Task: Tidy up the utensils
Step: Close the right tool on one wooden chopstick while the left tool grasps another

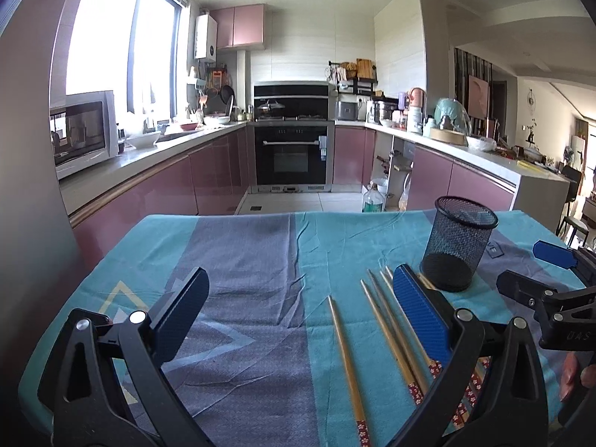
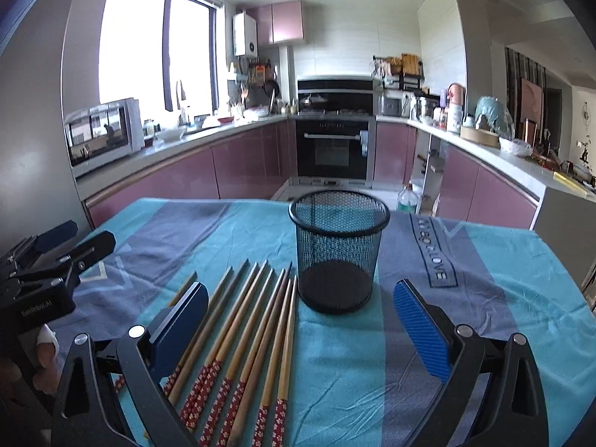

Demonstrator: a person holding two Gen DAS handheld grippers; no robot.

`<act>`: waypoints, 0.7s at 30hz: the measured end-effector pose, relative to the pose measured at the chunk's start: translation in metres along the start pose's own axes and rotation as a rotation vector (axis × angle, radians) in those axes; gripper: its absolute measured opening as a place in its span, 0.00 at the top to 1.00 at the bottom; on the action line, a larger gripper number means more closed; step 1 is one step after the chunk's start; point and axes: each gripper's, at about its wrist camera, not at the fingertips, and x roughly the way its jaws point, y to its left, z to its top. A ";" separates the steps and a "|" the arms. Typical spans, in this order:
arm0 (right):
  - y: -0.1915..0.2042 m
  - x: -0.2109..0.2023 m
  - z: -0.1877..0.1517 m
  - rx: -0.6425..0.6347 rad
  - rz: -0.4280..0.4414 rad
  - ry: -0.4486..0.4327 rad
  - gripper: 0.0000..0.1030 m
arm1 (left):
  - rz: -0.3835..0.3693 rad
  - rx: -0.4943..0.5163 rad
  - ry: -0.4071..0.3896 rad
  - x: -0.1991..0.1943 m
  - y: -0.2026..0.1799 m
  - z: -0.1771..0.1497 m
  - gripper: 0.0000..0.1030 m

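Observation:
Several wooden chopsticks (image 2: 257, 331) with red patterned ends lie side by side on the cloth-covered table (image 2: 484, 298), tips pointing away; they also show in the left wrist view (image 1: 376, 324). An empty black mesh cup (image 2: 337, 253) stands upright just beyond their tips, also seen in the left wrist view (image 1: 456, 242). My right gripper (image 2: 301, 320) is open and empty above the chopsticks' right side, in front of the cup. My left gripper (image 1: 298, 313) is open and empty over bare cloth, left of the chopsticks; its right finger (image 1: 421, 316) overlaps some of them.
The table wears a teal and grey cloth (image 1: 242, 260). Beyond its far edge is a kitchen with pink cabinets (image 1: 208, 171), an oven (image 1: 292, 149) and a microwave (image 1: 82, 130). The right gripper also shows at the right edge of the left wrist view (image 1: 547, 279).

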 end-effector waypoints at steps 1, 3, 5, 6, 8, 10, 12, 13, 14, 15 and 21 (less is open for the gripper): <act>-0.001 0.007 -0.002 0.001 0.001 0.035 0.12 | -0.007 0.004 0.027 0.006 0.002 0.000 0.06; -0.004 0.021 -0.006 0.004 0.008 0.100 0.20 | -0.026 0.015 0.090 0.019 0.004 -0.001 0.06; -0.006 0.033 -0.011 0.004 0.022 0.163 0.26 | -0.034 0.030 0.146 0.033 0.006 -0.004 0.06; -0.006 0.038 -0.014 0.002 0.029 0.186 0.30 | -0.038 0.044 0.171 0.038 0.005 -0.005 0.06; -0.006 0.046 -0.018 -0.002 0.038 0.224 0.45 | -0.040 0.078 0.212 0.049 0.002 -0.009 0.11; -0.007 0.054 -0.020 0.000 0.051 0.259 0.50 | -0.061 0.105 0.258 0.060 -0.003 -0.014 0.17; -0.007 0.059 -0.021 0.001 0.059 0.283 0.59 | -0.089 0.119 0.298 0.068 -0.008 -0.019 0.21; -0.006 0.062 -0.021 -0.002 0.062 0.295 0.63 | -0.099 0.124 0.313 0.072 -0.010 -0.021 0.23; -0.006 0.065 -0.022 -0.004 0.064 0.304 0.65 | -0.109 0.127 0.330 0.076 -0.012 -0.023 0.27; -0.006 0.067 -0.021 -0.007 0.068 0.315 0.65 | -0.120 0.128 0.347 0.081 -0.013 -0.025 0.29; 0.000 0.078 -0.021 -0.048 0.083 0.362 0.65 | -0.166 0.120 0.414 0.099 -0.020 -0.033 0.44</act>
